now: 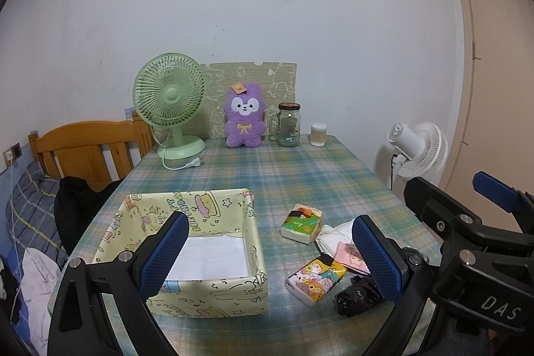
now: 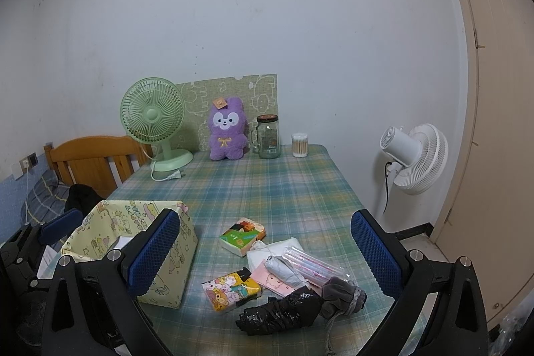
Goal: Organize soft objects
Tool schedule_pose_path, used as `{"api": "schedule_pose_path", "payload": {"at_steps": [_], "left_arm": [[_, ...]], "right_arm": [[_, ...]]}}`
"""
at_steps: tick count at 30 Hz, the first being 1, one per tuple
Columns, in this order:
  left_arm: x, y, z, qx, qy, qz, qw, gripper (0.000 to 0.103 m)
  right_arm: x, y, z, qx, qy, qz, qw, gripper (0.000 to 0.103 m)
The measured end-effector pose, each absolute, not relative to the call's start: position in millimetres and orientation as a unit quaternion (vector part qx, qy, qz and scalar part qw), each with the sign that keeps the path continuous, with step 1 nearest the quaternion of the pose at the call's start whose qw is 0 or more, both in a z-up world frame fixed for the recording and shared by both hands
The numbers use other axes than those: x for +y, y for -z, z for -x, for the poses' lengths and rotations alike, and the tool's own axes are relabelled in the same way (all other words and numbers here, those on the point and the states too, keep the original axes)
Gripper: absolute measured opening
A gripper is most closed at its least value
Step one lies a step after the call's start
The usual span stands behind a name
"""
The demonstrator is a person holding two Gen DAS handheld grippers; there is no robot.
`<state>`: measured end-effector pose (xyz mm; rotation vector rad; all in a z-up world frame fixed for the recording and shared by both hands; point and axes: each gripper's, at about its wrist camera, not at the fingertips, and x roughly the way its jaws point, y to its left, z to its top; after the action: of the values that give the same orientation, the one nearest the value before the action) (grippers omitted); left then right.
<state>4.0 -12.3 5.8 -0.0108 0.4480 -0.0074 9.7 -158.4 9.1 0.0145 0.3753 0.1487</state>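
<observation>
1. Left wrist view: your left gripper [image 1: 267, 259] hovers with fingers spread wide, empty. The patterned box [image 1: 257, 281] sits on the tabletop [image 1: 283, 169] behind its left finger; cartoon tissue pack [image 1: 315, 279] lies between the fingers.
2. Right wrist view: your right gripper [image 2: 265, 254] is likewise wide apart, empty. Black bundle [image 2: 280, 311], grey pouch [image 2: 343, 292] and green tissue pack [image 2: 243, 236] lie between its fingers.

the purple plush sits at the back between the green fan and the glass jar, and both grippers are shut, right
Not quite. Both the left gripper and right gripper are open, as each wrist view shows. The purple plush does sit between the green fan and glass jar.
</observation>
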Motion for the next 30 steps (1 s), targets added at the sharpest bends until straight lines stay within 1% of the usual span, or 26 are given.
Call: {"api": "schedule_pose_path", "payload": {"at_steps": [14, 26, 30], "left_arm": [[-15.9, -6.4, -2.5, 0.221, 0.005, 0.005, 0.975, 0.099], [-15.8, -1.0, -7.6, 0.227, 0.006, 0.016, 0.974, 0.097], [-19.4, 5.4, -11.2, 0.234, 0.009, 0.017, 0.972, 0.096]], "right_arm": [[-159.9, -14.3, -8.1, 0.182, -0.073, -0.009, 0.981, 0.103], [-160.2, -10.1, -11.2, 0.181, -0.067, -0.010, 0.981, 0.103], [-160.4, -3.1, -15.7, 0.188, -0.068, -0.005, 0.980, 0.100]]}}
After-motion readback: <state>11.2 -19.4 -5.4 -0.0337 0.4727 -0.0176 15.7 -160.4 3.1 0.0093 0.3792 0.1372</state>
